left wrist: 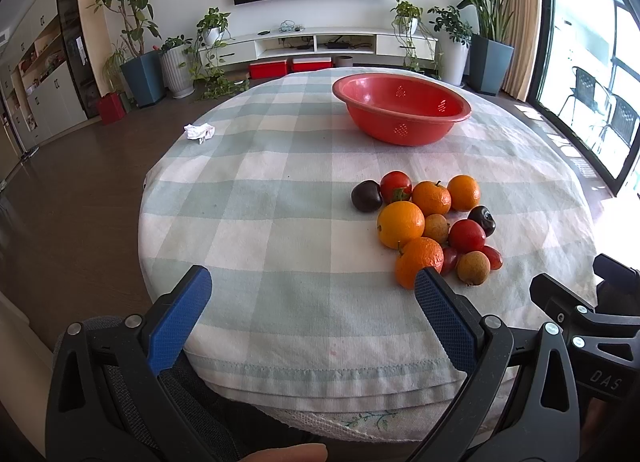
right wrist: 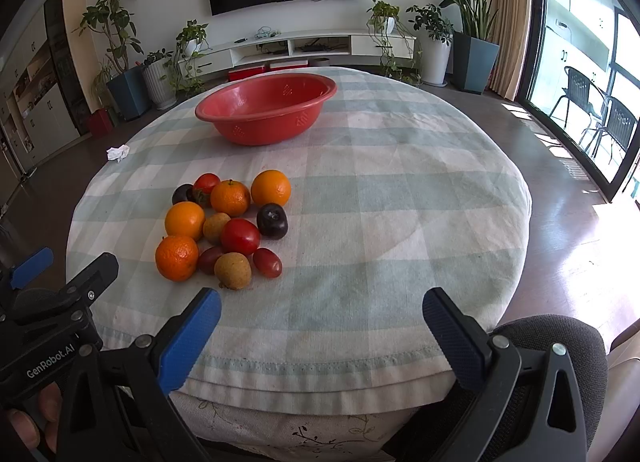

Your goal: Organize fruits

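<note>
nothing picked yet. left tool (left wrist: 312, 282) and right tool (right wrist: 320, 304) both spread, empty, at the near edge of the surface (right wrist: 380, 221). fruit pile (right wrist: 226, 225) just ahead of them, red bowl (right wrist: 266, 109) beyond, empty. next, likely: close on the nearest orange (left wrist: 418, 260).

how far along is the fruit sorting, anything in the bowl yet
Nothing looks done yet: the red bowl shows no fruit inside. All the fruit sits in one cluster on the checked tablecloth, apart from the bowl. Nothing is in hand: the left gripper and right gripper are both open and empty, near the table's front edge. Every piece is left to move.
</note>
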A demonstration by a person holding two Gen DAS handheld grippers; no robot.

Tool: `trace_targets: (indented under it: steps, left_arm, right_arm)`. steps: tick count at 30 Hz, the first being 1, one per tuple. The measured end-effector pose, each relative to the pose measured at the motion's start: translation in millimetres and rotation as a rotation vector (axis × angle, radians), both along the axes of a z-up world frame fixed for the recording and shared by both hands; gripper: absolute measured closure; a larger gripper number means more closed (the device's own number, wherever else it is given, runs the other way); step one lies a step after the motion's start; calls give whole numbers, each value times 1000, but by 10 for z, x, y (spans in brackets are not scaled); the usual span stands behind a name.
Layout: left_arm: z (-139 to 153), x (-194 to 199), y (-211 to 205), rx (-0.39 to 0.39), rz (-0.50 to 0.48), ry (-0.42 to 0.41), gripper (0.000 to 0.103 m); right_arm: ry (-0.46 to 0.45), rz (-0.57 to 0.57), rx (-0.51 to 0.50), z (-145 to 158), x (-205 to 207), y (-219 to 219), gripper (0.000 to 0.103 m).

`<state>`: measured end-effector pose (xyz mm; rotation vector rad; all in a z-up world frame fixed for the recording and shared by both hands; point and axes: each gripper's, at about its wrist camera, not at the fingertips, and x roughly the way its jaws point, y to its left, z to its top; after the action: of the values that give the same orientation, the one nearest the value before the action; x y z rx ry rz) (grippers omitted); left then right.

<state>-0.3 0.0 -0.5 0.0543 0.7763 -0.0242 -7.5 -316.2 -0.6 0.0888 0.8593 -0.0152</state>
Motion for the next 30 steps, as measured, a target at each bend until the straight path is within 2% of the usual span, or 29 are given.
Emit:
trace_targets:
  steps: [11, 15, 18, 19, 20, 25, 28, 30]
  left_arm:
    - [1, -5, -1, -7, 2, 1, 0]
    - [-102, -13, 26, -57, -9, -10, 0]
    - [-124, -15, 97, -134, -89, -43, 0]
    - [-59, 14, 93, -213, -132, -55, 0]
    - [-58, 13, 113, -340, -171, -79, 0]
    - [-224, 51, 55, -171, -204, 93, 0]
    - [-293, 116, 33, -116, -191, 161, 0]
    - [-314, 178, 41, -111, -177, 190, 0]
  right_arm:
    - [-1, -1, 3, 1, 5, -5, 0]
    - [-14, 1, 17, 10, -26, 4, 0]
    - [-39, 5, 39, 26, -50, -22, 0]
    - [-53, 5, 50, 44, -62, -40, 0]
    - [-67, 3, 60, 63, -73, -61, 0]
    - [-137, 6, 92, 144, -90, -167, 0]
    - [-147, 9, 99, 138, -66, -207, 0]
    - [-139, 1, 137, 118, -30, -273, 0]
